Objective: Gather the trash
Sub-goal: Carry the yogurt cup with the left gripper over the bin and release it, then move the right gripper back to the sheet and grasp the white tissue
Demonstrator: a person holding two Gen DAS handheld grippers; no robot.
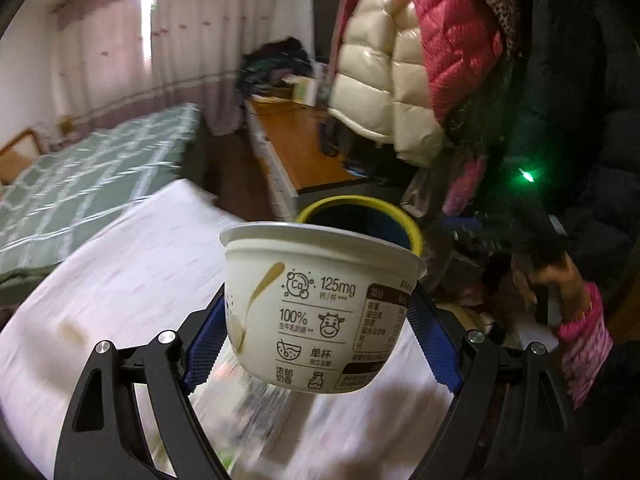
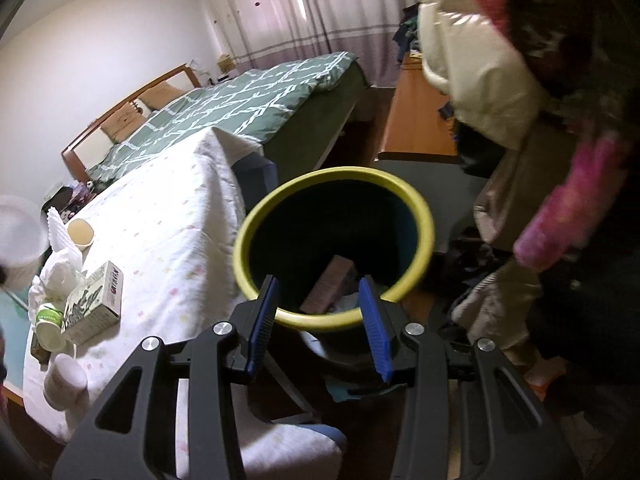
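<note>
Green bed (image 2: 240,100) with white lattice quilt along the far wall, pink curtains (image 2: 304,8) behind. Nearer, a table under a white dotted cloth (image 2: 168,220), its corner beside the bin. Padded jackets (image 1: 400,60) – cream and red – hang at right over an orange-topped desk (image 1: 304,140).

Trash bin (image 2: 334,240): dark inside, yellow-green rim, standing on the floor just off the table corner; a pinkish carton (image 2: 330,284) leans inside it.

On the cloth, far left: small printed box (image 2: 94,306), crumpled tissue (image 2: 58,270), paper cup (image 2: 80,234).

Left gripper (image 1: 318,320) pinches a white yogurt cup (image 1: 316,304), blue pads (image 1: 206,344) pressed on both its sides, cup upright and held in front of the bin rim.

Right gripper (image 2: 320,320) – jaws partly spread, nothing between them, over the bin's near rim
</note>
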